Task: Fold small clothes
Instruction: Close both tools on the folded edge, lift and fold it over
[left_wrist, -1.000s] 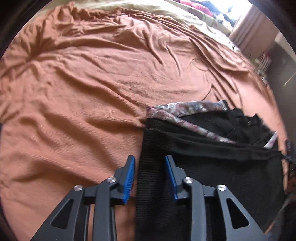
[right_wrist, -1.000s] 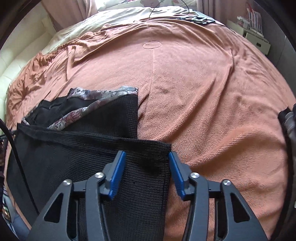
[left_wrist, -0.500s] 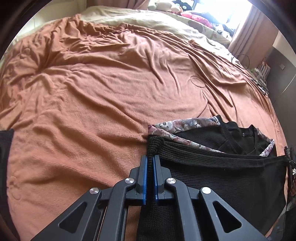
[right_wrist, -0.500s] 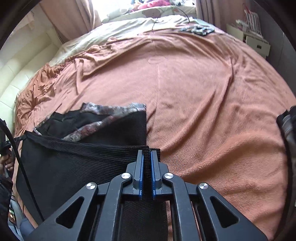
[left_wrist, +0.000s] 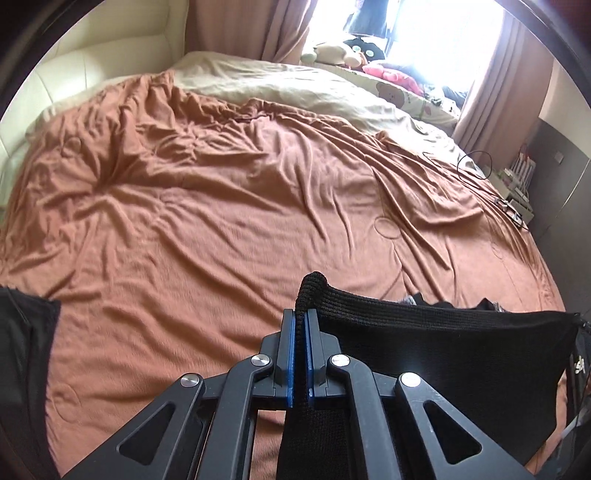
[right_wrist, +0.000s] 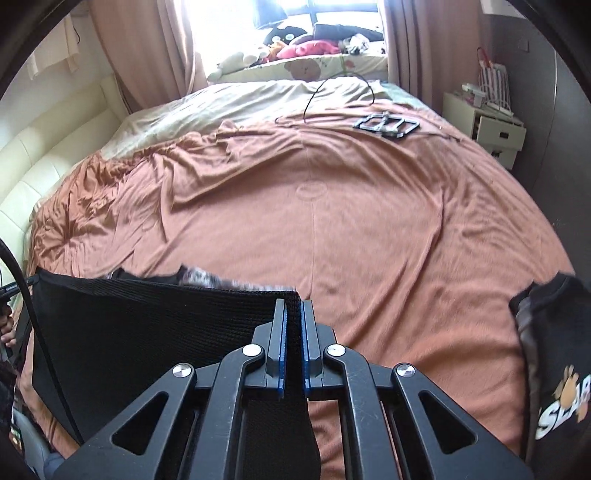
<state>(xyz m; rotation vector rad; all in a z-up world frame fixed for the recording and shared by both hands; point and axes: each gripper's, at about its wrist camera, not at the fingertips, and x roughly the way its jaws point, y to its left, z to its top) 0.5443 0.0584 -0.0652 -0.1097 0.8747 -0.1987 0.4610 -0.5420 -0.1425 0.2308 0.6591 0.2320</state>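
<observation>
My left gripper (left_wrist: 302, 321) and right gripper (right_wrist: 293, 314) each pinch shut on a corner of the black knit (left_wrist: 424, 332). The knit looks thick and loose, so a corner could slip out, or the stretched edge sag and fold crooked onto the bedspread (right_wrist: 369, 221).

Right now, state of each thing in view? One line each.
left gripper: shut on one top corner of the black knit garment.
right gripper: shut on the other top corner.
black knit garment: lifted, top edge stretched between the grippers.
patterned fabric: only a blurred strip shows behind the knit's edge.
orange bedspread: spread, wrinkled.
black printed garment: lying at the bed's right edge.
</observation>
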